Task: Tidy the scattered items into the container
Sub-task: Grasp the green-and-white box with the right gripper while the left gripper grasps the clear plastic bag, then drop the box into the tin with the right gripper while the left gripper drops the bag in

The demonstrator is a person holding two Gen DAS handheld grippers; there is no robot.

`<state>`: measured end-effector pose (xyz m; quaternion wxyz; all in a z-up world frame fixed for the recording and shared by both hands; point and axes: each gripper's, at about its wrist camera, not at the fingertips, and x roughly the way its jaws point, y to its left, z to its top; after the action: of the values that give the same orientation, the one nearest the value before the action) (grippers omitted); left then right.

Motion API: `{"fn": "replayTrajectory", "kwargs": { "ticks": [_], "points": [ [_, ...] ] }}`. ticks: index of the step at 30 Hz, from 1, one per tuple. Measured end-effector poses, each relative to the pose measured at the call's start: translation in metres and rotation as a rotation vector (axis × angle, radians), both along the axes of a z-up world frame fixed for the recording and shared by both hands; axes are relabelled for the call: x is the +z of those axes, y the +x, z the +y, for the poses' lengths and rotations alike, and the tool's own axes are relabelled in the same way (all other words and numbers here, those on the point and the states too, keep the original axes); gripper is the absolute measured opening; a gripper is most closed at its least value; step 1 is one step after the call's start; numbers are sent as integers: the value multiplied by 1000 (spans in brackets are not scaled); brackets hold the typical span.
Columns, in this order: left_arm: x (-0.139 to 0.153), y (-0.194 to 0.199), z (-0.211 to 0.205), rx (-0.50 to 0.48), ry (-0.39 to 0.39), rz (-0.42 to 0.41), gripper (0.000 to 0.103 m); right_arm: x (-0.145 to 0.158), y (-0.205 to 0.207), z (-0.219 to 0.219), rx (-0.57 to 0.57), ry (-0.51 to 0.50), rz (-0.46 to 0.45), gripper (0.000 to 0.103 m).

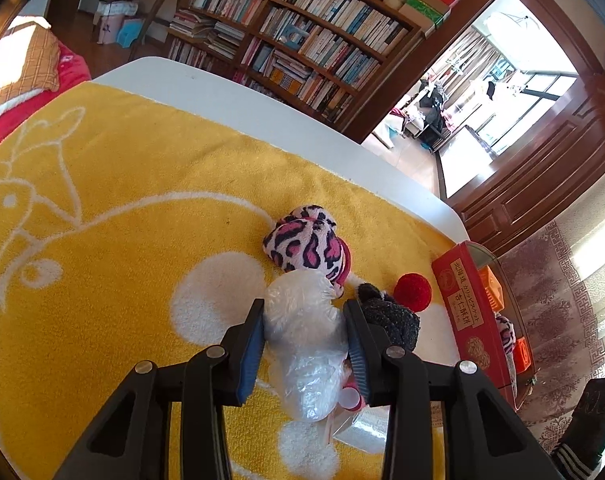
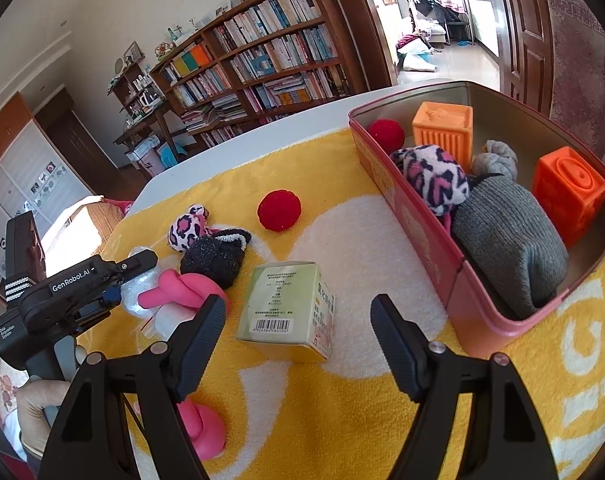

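My left gripper is shut on a crumpled clear plastic bag, its blue pads pressing both sides. Just beyond lie a pink leopard sock ball, a dark sock ball and a red ball. The red tin container stands at the right. In the right wrist view my right gripper stands open and holds nothing, with a pale green carton lying just ahead between its fingers. The container is to its right, holding socks, a red ball and orange blocks.
A yellow towel covers the white table. Two pink knotted items lie by the right gripper's left finger. A loose red ball sits mid-towel. A hand holds the left gripper. Bookshelves stand behind the table.
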<state>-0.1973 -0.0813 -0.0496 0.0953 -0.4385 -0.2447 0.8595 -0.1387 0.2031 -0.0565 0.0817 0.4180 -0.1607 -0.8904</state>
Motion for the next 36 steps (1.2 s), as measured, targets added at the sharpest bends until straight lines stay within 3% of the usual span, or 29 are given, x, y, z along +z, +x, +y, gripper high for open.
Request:
{"fn": "replayTrajectory", "kwargs": {
  "ticks": [12, 13, 15, 17, 27, 36],
  "points": [
    [12, 3, -10, 32, 0, 43, 40, -16, -22, -25, 33, 146, -67, 78],
    [13, 3, -10, 33, 3, 44, 40, -19, -23, -26, 34, 165, -72, 74],
    [14, 4, -11, 38, 7, 49, 40, -22, -23, -29, 47, 191, -87, 52],
    [15, 5, -12, 43, 10, 56, 40, -20, -21, -28, 53, 201, -83, 48],
    [41, 17, -1, 17, 43, 126, 40, 57, 6, -4, 24, 172, 105, 48],
    [69, 28, 48, -122, 51, 176, 40, 91, 2, 68, -116, 234, 128, 48]
  ]
}}
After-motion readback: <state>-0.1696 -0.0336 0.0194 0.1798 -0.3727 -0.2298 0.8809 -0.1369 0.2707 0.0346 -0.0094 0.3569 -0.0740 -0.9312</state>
